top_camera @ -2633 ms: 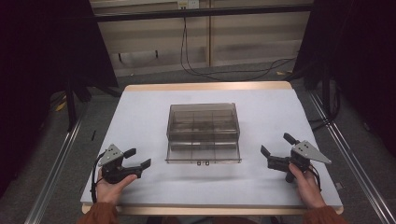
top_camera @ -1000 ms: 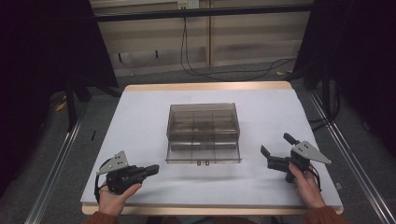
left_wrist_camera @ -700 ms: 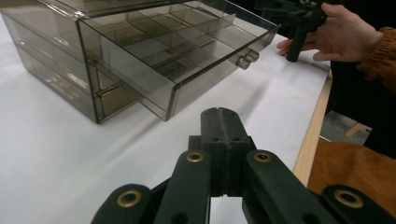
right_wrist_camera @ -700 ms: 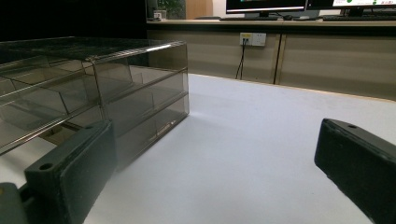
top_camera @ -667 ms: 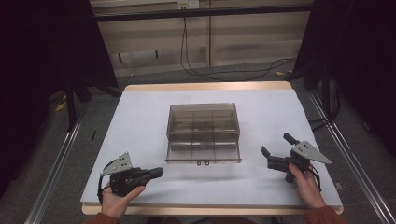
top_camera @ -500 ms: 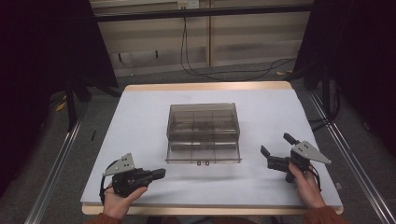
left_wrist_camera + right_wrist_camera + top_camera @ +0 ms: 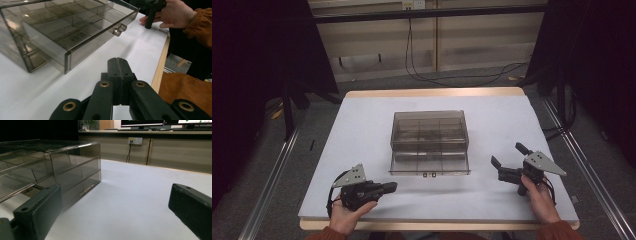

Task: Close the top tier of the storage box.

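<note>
Two grippers flank a smoky clear drawer box (image 7: 430,136) on the white table (image 7: 362,125) in the high view, and the box sits square in the middle with its bottom drawer (image 7: 430,164) pulled out toward the person. Left gripper (image 7: 391,187) lies low near the front edge, jaws pressed together with nothing between them, pointing across the table toward the drawer's near left corner but well apart from it. Right gripper (image 7: 507,160) rests just off the drawer's right end, jaws spread wide and empty. Over to the left gripper view: the black jaws (image 7: 119,75) meet flat in a single seam, and beyond them stands the open drawer's front panel (image 7: 100,41) with its two small round knobs (image 7: 119,29), the divided compartments visible through the tinted walls; farther off, the other hand (image 7: 175,13) grips its tool at the table's far side. Now the right gripper view: one jaw at each lower corner, a broad stretch of white table between them, and the box (image 7: 50,167) rises at the left, near the left jaw, not touching.
</note>
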Demonstrator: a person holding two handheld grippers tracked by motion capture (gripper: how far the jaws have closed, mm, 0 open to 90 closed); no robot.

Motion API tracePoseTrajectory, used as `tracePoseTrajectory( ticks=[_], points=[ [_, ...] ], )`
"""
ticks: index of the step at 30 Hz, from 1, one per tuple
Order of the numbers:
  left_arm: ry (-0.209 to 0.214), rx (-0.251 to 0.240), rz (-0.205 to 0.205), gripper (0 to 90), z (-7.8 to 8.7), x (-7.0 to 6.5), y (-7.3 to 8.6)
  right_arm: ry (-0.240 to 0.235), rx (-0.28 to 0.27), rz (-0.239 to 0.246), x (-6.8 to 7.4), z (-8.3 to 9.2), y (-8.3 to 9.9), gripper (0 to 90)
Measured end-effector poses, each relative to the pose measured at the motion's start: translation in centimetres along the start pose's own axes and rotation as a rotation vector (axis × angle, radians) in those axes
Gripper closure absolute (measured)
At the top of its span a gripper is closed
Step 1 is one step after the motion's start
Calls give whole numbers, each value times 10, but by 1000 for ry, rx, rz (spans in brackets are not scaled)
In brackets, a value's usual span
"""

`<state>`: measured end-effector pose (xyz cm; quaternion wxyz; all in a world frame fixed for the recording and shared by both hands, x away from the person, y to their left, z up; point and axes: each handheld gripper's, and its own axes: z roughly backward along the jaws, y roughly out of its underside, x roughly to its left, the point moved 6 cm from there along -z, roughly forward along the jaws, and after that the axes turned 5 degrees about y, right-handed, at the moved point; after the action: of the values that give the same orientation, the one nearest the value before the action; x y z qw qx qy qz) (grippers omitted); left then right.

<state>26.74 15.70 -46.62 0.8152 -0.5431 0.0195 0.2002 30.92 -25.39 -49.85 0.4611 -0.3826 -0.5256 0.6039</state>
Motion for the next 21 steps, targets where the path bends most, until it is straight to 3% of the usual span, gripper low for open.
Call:
tracePoseTrajectory(
  ticks=[13, 21],
  points=[
    [36, 51, -22, 900, -23, -4, -5, -2, -2, 1, 0, 0, 0, 0],
    [59, 55, -40, 900, -38, -7, -11, 2, 0, -2, 0, 0, 0, 0]
  ],
)
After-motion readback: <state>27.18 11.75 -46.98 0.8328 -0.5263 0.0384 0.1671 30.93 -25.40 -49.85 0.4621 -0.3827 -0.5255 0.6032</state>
